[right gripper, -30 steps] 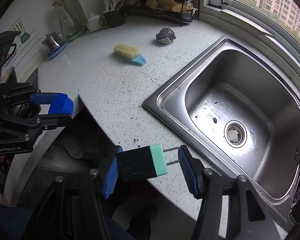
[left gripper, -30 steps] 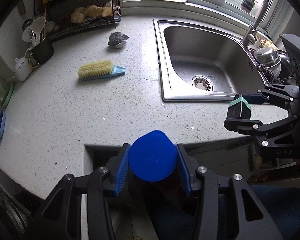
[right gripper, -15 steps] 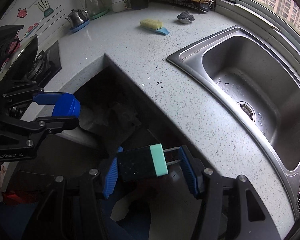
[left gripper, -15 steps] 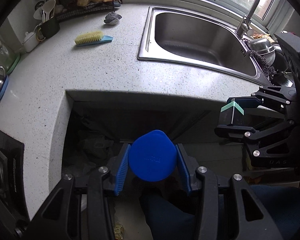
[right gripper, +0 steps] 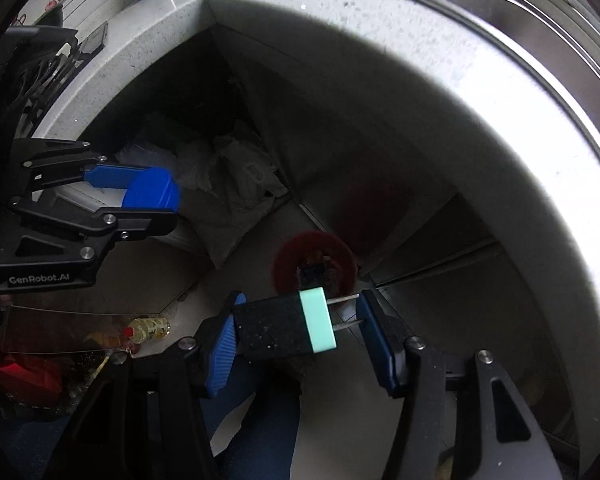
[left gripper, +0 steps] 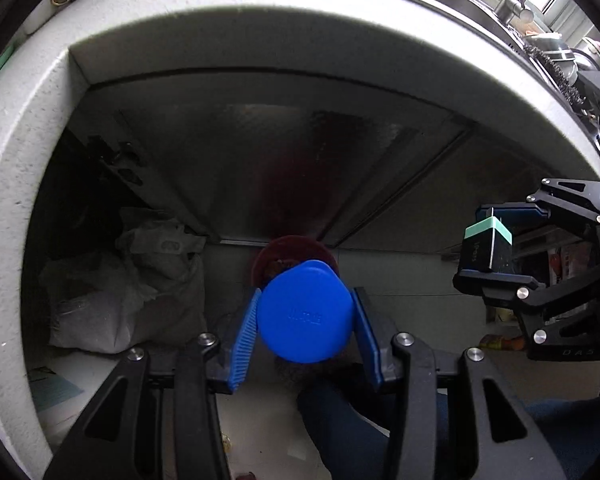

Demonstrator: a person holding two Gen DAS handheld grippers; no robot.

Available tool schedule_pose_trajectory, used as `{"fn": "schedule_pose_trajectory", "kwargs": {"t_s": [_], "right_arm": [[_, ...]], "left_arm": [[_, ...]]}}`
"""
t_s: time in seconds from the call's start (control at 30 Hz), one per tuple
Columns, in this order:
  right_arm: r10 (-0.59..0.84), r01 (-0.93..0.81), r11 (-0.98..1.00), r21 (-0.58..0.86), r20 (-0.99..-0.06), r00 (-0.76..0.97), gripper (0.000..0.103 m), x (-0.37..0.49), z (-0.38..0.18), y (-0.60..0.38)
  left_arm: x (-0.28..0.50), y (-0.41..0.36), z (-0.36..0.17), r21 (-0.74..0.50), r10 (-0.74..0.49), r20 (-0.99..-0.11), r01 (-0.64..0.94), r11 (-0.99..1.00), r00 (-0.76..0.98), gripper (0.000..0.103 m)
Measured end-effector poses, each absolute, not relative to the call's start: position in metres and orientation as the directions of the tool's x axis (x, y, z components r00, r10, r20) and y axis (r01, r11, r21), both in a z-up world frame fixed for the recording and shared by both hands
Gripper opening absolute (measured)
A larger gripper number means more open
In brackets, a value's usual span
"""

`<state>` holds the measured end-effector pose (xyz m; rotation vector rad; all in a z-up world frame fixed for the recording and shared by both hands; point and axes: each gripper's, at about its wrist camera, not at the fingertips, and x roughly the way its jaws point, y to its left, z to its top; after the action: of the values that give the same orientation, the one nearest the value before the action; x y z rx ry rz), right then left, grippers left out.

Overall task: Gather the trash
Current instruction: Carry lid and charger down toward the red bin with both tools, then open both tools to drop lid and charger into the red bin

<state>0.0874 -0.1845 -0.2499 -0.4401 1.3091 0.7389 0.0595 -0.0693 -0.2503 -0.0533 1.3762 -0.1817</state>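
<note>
While the blue cap (left gripper: 303,312) sits clamped between the left gripper's (left gripper: 305,322) blue pads, a black plug with a mint-green face (right gripper: 286,326) is pinched end to end in the right gripper (right gripper: 296,330). Both hang above a red bin (right gripper: 314,266) on the floor, under the pale counter (right gripper: 440,128).

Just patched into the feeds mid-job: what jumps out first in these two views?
The left gripper is clamped on a round bright-blue plastic cap, and the right gripper holds a black plug adapter with a mint-green end and two metal prongs. Both hang below the speckled white countertop edge, above a dark-red round bin on the floor. A crumpled grey bag sits left of the bin.
</note>
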Motion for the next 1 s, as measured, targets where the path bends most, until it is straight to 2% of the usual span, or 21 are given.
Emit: {"fn": "schedule_pose_trajectory", "kwargs": {"t_s": [0.1,0.4,0.53,0.8,1.0], "right_arm": [[0.234,-0.71,0.698,0.09,-0.966,0.107,0.054,0.089,-0.292,-0.179],[0.224,-0.696,0.713,0.085,-0.968,0.11,0.054,0.1,-0.427,-0.163],[0.209,-0.676,0.732,0.088,-0.973,0.099,0.054,0.103,-0.469,-0.158],[0.197,-0.666,0.741,0.087,-0.976,0.091,0.054,0.116,-0.511,-0.163],[0.196,-0.659,0.747,0.09,-0.977,0.089,0.054,0.113,-0.518,-0.17]], "left_arm": [[0.063,-0.068,-0.302,-0.193,-0.209,-0.962,0.099,0.976,0.179,0.043],[0.066,-0.068,-0.427,-0.176,-0.196,-0.967,0.13,0.976,0.161,0.043],[0.068,-0.065,-0.476,-0.211,-0.224,-0.968,0.111,0.971,0.117,0.043],[0.067,-0.074,-0.54,-0.217,-0.227,-0.97,0.114,0.97,0.091,0.043],[0.071,-0.077,-0.557,-0.245,-0.254,-0.965,0.114,0.963,0.072,0.043]]}}
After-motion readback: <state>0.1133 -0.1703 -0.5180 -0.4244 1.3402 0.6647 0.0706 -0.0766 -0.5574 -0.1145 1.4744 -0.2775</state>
